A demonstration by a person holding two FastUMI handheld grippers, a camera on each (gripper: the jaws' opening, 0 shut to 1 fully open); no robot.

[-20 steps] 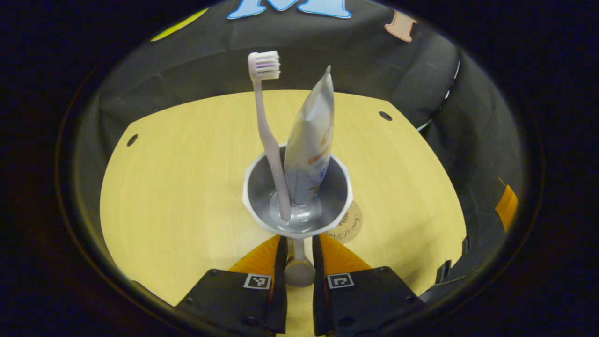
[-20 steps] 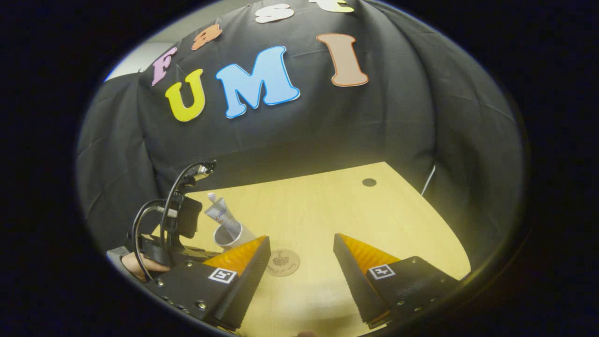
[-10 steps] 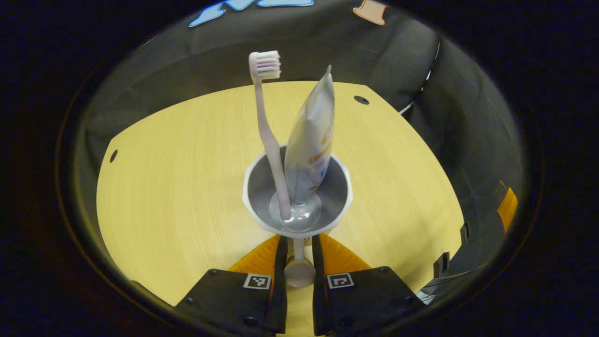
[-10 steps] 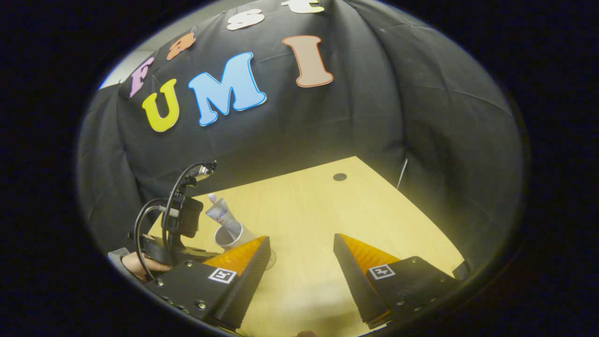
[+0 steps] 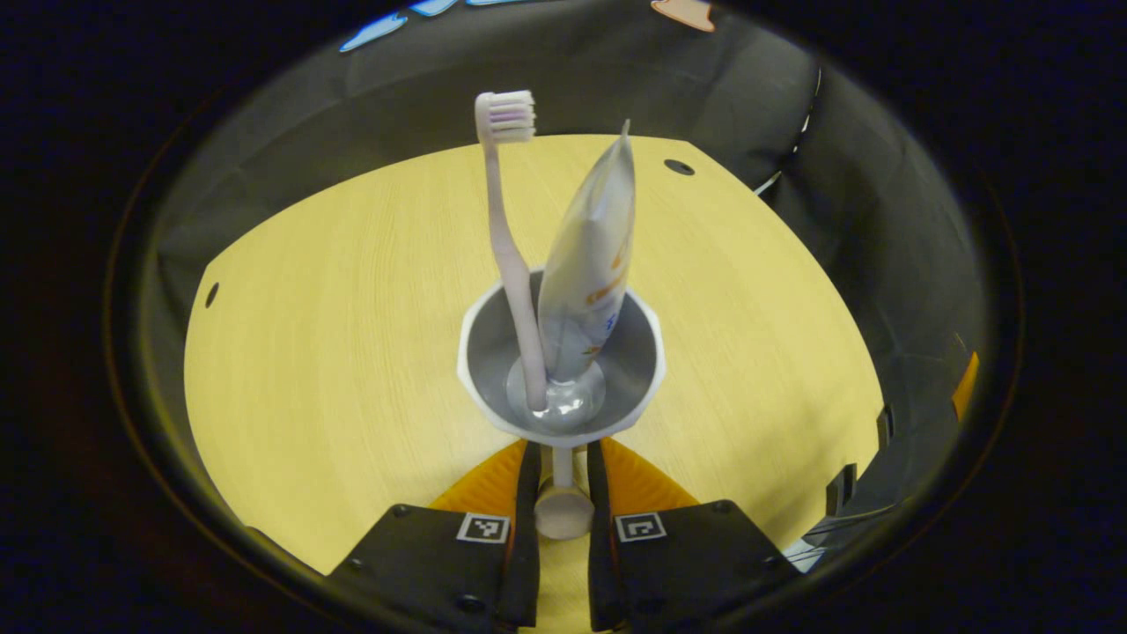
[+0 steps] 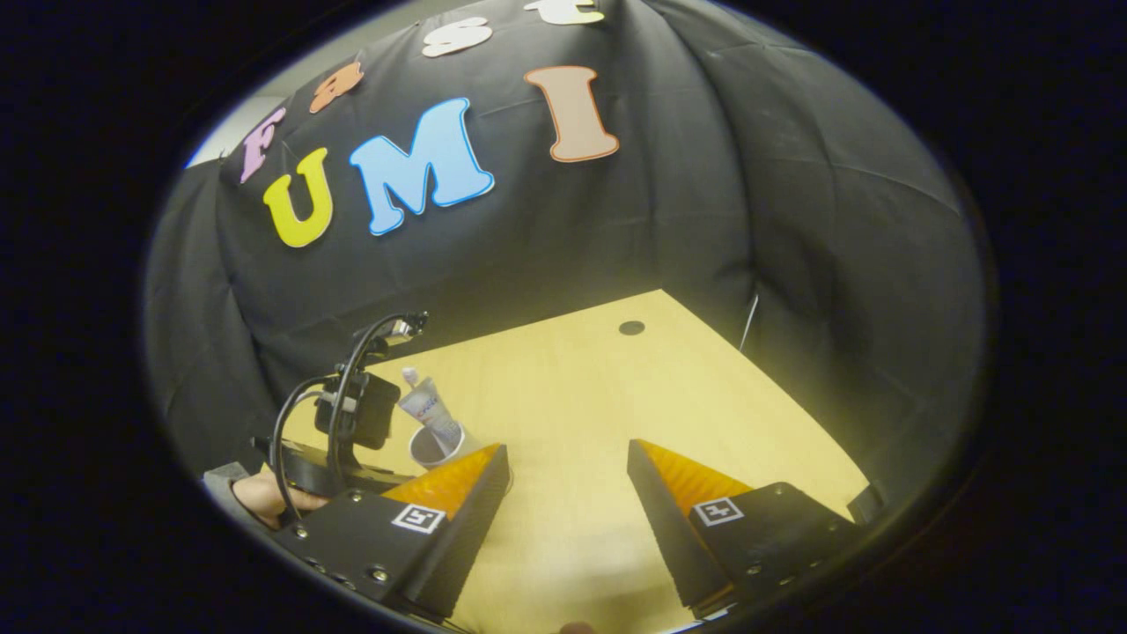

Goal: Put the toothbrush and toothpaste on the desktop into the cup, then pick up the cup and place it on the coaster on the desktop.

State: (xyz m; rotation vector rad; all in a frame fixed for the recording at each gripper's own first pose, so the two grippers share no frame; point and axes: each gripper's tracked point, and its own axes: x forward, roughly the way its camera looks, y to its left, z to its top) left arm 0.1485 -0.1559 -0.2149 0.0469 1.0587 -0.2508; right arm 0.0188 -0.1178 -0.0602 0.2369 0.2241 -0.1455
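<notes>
With the toothbrush (image 5: 508,246) and toothpaste (image 5: 588,264) already standing in the cup (image 5: 560,361), whose handle at 6 o'clock the left gripper (image 5: 561,480) clamps tight, only setting it on the coaster, unseen here, seems left, while the right gripper (image 6: 568,480) hangs with jaws wide apart, empty above the table (image 5: 335,335).

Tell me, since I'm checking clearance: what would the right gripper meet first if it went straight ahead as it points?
Probably the bare desktop ahead of the open right gripper; the cup stands off to the side. Depth is uncertain.
</notes>
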